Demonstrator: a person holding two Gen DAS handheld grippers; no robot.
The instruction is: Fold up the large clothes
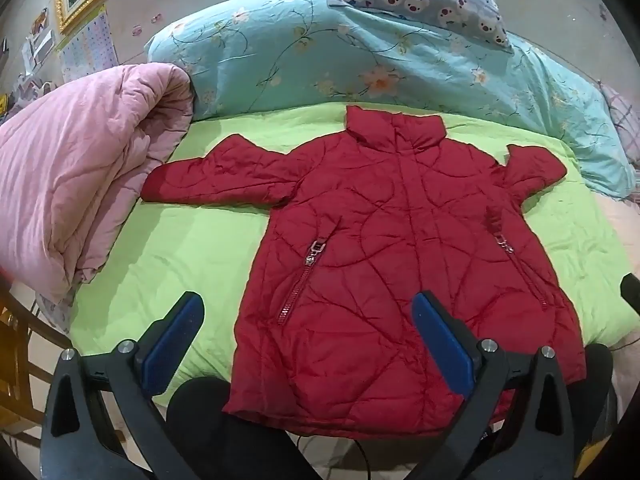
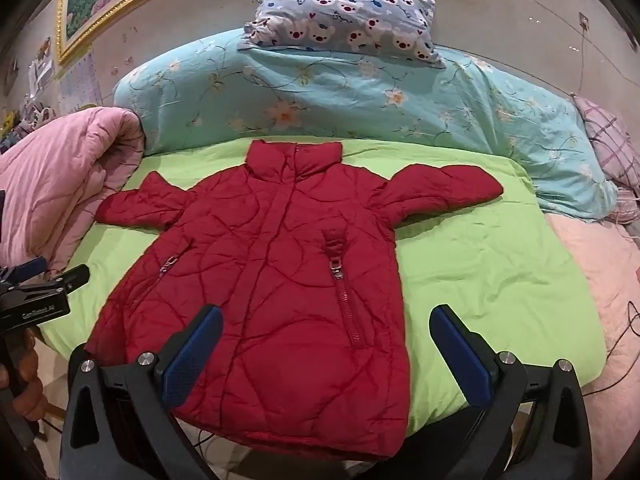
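Fingers of both grippers [image 1: 308,320] [image 2: 326,332] gape wide, empty, above the jacket [image 1: 384,248]. Slick padding may slip from a shallow pinch.

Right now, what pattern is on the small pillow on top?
Cartoon bear faces on blue-grey pillow, clearest in the right wrist view.
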